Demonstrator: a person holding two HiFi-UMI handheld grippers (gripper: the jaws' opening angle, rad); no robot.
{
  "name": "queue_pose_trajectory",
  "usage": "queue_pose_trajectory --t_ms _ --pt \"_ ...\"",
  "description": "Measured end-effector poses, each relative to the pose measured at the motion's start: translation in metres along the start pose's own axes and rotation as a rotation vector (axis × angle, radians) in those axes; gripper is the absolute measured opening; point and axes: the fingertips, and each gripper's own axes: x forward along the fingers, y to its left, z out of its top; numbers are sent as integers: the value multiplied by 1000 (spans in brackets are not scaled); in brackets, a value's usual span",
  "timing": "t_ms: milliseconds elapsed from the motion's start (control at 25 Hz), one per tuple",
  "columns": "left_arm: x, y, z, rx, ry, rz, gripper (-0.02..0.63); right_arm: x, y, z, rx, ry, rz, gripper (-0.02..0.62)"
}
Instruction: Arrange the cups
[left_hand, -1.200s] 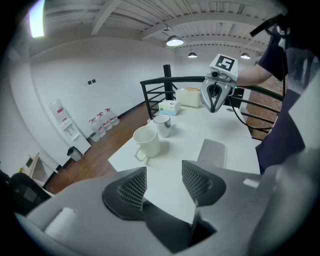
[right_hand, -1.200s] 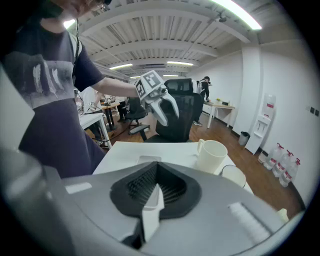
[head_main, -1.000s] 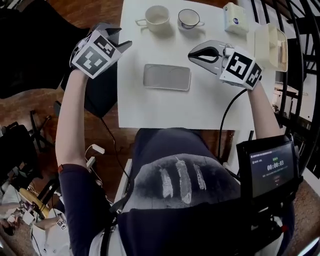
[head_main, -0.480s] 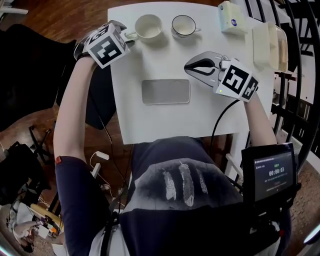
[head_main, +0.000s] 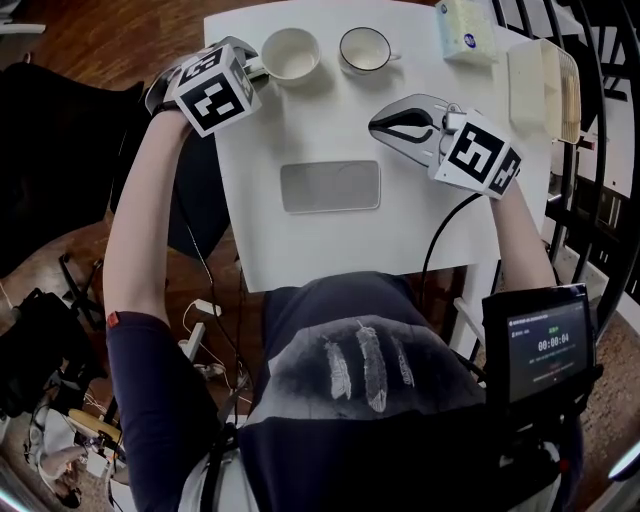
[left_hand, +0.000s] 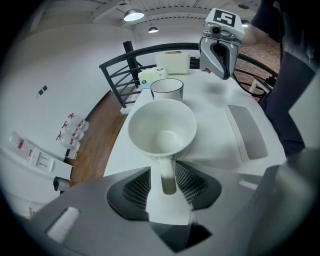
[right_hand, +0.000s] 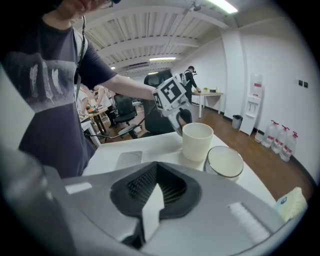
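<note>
Cups first: cream ceramic cup with a side handle (head_main: 290, 52), upright on the white table (head_main: 400, 240) beyond the far left end of the flat grey rectangular tray (head_main: 330, 186); white cup with a thin dark rim (head_main: 364, 48), upright beyond the tray's far right end, just beside the cream one and not touching it. Left gripper (left_hand: 163, 167) angled steeply down off the tray's far left corner, jaws half spread and just now closing in, the cream cup's handle between the pads. A sliver of table showing on one side of the handle, so no firm pinch yet by the look of it. Right gripper (head_main: 380, 122) just past the tray's far right corner, short of the dark-rimmed cup, jaws pressed together on nothing.

Judged as the grasp of the cream cup, with the arranging itself not yet begun. Finish the squeeze with both pads flat on the handle's sides, close to the cup wall rather than out at the loop's end, so as to stop the cup swinging. Hold the wrist steady until sure of the pinch. Lift straight up before carrying anywhere, keeping the rim level and clear of the dark-rimmed neighbour. Keep the right gripper parked, out of the path towards the tray.
</note>
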Motion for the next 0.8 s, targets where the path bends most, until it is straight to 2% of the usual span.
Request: queue_pose_trajectory --t_ms 80,240,800 --pt "-2 -2 0 7 5 -7 134 1 0 1 -7 3 4 5" --pt "-2 -6 -2 23 15 -21 51 4 -2 6 -21 4 13 5" --pt "-5 -11 0 9 -4 -38 51 6 2 3 -19 11 22 5"
